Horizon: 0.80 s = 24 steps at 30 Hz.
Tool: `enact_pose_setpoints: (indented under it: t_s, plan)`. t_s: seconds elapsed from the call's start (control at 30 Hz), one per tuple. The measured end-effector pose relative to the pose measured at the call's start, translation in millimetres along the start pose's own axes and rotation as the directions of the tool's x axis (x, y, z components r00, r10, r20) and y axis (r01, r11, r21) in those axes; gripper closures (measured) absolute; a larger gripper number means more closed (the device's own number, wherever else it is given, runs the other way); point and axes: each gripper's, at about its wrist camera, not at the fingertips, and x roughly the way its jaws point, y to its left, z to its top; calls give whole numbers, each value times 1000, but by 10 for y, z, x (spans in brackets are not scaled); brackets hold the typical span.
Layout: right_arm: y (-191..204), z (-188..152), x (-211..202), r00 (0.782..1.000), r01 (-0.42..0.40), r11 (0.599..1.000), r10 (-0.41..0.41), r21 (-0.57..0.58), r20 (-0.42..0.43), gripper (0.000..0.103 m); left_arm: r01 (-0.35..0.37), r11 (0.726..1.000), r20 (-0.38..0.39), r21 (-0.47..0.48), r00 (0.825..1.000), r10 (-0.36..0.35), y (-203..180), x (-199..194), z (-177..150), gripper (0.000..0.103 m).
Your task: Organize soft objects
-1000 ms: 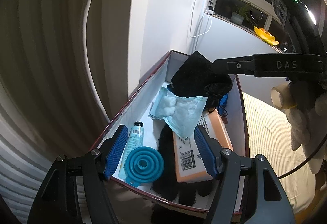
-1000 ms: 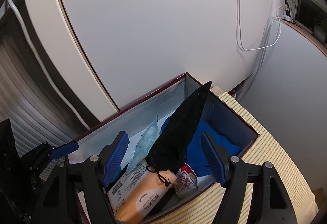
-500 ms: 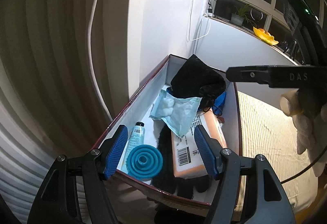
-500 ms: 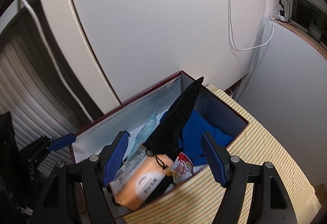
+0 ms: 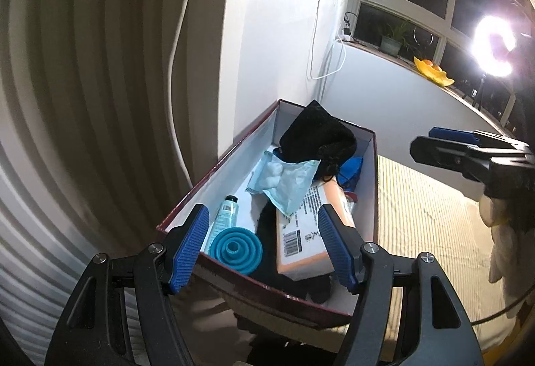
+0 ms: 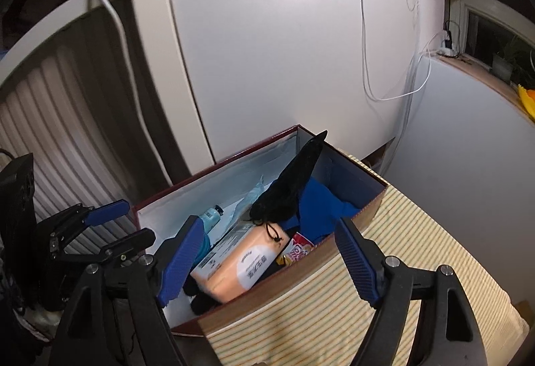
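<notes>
A dark red box (image 5: 214, 170) with white walls holds a black drawstring pouch (image 5: 316, 135), a light blue bag of cotton balls (image 5: 284, 177), an orange wipes pack (image 5: 306, 232), a teal funnel (image 5: 235, 247), a small tube (image 5: 227, 212) and blue cloth (image 6: 321, 205). My left gripper (image 5: 264, 247) is open and empty above the box's near end. My right gripper (image 6: 267, 259) is open and empty above the box's side; the pouch (image 6: 291, 189) and wipes pack (image 6: 244, 260) lie below it. A white plush toy (image 5: 501, 249) is at the left view's right edge.
The box sits on a striped yellow cloth surface (image 6: 334, 316) against a white wall (image 6: 284, 65). A ribbed radiator (image 5: 83, 98) is to the left. A windowsill with a plant pot (image 5: 391, 45) and a bright lamp (image 5: 495, 45) lie beyond.
Both grippers have pulled back and up from the box, which now looks smaller and lower in both views. The right gripper has moved off to the right in the left view.
</notes>
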Motion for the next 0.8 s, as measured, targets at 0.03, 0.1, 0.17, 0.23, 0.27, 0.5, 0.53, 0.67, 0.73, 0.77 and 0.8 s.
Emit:
enact_pose_setpoints:
  t_s: [0.03,0.1,0.17,0.23,0.27,0.5,0.53,0.67,0.73,0.77,0.8]
  plan:
    - [32,-37,-52,1000,14,1000,-14,-10,12,26,-4,1000,4,2,1000,4,-14,-29,-14,36]
    - [77,-97,-134,999,28,999,-27,-22,28,24,-10,1000,15,3,1000,10,-41,-92,-46,35]
    - [124,-166,-216,999,31,999,-29,-32,40,22,-18,1000,28,-4,999,18,-64,-169,-78,35]
    - [164,-241,-296,998,41,998,-39,-37,54,21,-23,1000,39,-5,999,23,-91,-235,-100,30]
    - [191,-295,-354,997,51,998,-49,-39,67,20,-28,1000,48,-3,998,28,-108,-273,-119,28]
    - [244,-612,-631,993,73,997,-69,-39,100,14,-71,996,76,48,995,67,-294,-498,-331,23]
    - [248,-663,-668,992,78,996,-74,-37,101,14,-77,996,79,53,994,72,-314,-518,-354,23]
    - [232,-862,-811,991,81,997,-80,-5,108,13,-67,997,73,34,995,64,-344,-603,-454,23]
    - [214,-942,-861,991,80,997,-80,8,109,13,-59,998,70,19,996,57,-355,-648,-498,23]
    - [204,-992,-890,990,88,996,-89,15,110,13,-58,998,70,17,996,56,-364,-665,-515,23]
    - [196,-1039,-918,989,99,995,-101,19,113,13,-58,998,71,16,996,56,-375,-683,-531,23]
